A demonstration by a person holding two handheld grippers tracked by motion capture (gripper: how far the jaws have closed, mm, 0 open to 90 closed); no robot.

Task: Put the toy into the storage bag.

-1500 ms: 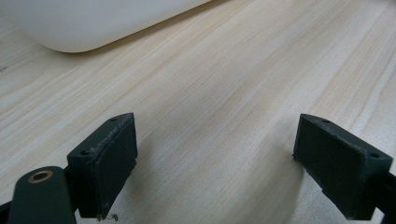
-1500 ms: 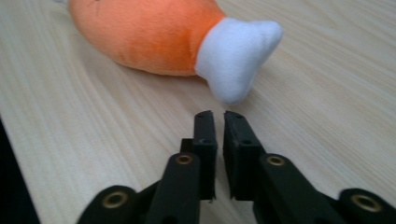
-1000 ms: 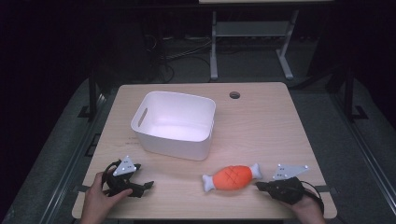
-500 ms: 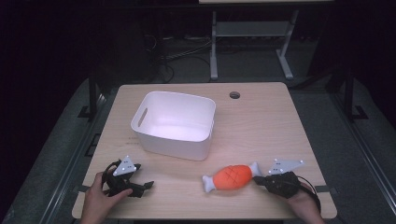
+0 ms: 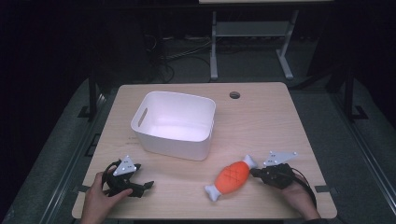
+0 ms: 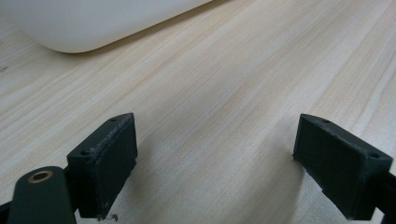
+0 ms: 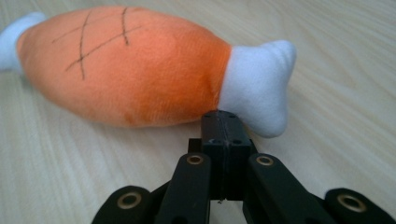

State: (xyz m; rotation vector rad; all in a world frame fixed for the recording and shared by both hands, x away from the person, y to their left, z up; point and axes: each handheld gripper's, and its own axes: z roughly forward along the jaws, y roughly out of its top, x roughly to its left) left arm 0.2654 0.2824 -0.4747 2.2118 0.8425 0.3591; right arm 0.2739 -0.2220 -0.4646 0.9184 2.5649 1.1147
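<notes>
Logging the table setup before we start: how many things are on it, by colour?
White: 1, the bin
Orange with white ends: 1, the plush drumstick
Black: 2, the left tongs and right tongs
Total: 4

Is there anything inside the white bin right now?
From the high view, the white bin looks empty: its bare floor and far walls show. The strip just behind its near wall is hidden. The orange plush toy lies on the table outside it.
</notes>
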